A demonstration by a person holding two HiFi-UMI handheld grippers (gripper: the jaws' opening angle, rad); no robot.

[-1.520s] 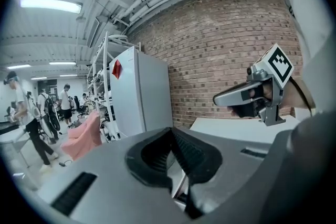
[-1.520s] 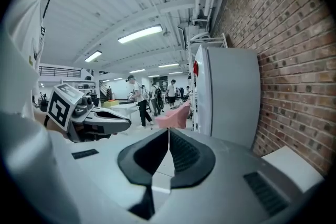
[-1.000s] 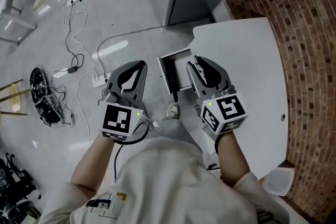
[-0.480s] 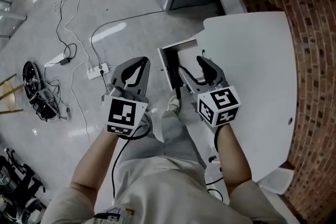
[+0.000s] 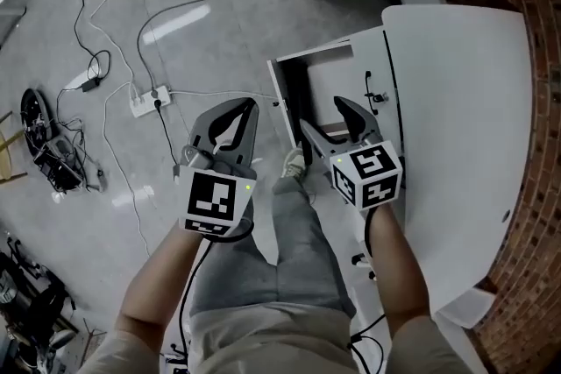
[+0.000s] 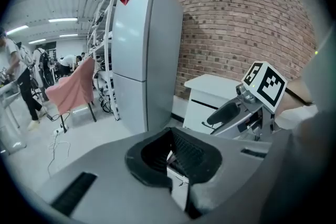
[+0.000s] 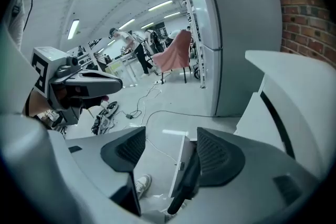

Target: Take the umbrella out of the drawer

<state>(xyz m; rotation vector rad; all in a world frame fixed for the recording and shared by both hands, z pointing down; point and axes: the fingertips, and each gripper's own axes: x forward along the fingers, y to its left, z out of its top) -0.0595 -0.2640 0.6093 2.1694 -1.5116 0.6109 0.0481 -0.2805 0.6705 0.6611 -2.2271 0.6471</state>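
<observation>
The white drawer (image 5: 277,96) stands pulled out of the low cabinet (image 5: 456,101). A black folded umbrella (image 7: 184,186) leans inside it, behind the drawer front (image 7: 180,162). My right gripper (image 5: 323,114) hovers over the drawer's open top, its jaws opening. In the right gripper view the umbrella shows between and below the right gripper (image 7: 170,139), and the pads do not touch it. My left gripper (image 5: 245,105) hangs left of the drawer over the floor. In its own view the left gripper (image 6: 170,152) has its pads together with nothing between them.
A grey fridge (image 6: 147,50) stands behind the cabinet. Cables and a power strip (image 5: 145,96) lie on the floor to the left. The person's shoe (image 5: 294,162) is just in front of the drawer. A brick wall (image 5: 535,215) runs along the right.
Both grippers have sunk toward the drawer. The right jaws have spread from nearly together to wide apart. The left jaws stay together.
</observation>
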